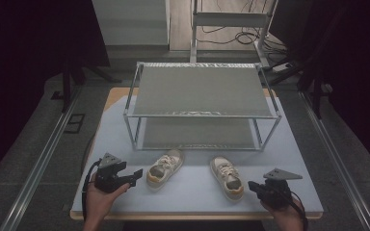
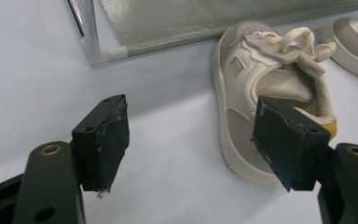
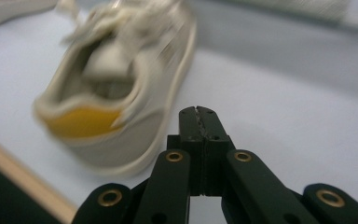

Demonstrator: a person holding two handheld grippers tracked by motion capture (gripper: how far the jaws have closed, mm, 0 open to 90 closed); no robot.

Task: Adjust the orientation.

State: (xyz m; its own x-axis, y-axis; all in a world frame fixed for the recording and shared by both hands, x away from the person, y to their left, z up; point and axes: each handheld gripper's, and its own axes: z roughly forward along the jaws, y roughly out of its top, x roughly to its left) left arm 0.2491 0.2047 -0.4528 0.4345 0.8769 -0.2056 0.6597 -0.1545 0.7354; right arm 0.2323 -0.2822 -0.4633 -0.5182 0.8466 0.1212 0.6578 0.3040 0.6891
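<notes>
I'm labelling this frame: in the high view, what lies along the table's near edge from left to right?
Left gripper → left shoe → right shoe → right gripper.

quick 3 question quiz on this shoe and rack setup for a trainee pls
1. True or false: both small beige lace-up shoes, left one and right one, sit on the two-tier metal-framed grey rack.
2. Which gripper has its jaws apart: left gripper or right gripper?
3. Multiple choice: the shoes' heel tabs are A) orange-yellow B) blue C) black.

Key: 1 false, they lie on the light grey table mat in front of it. 2 left. 3 A.
</notes>
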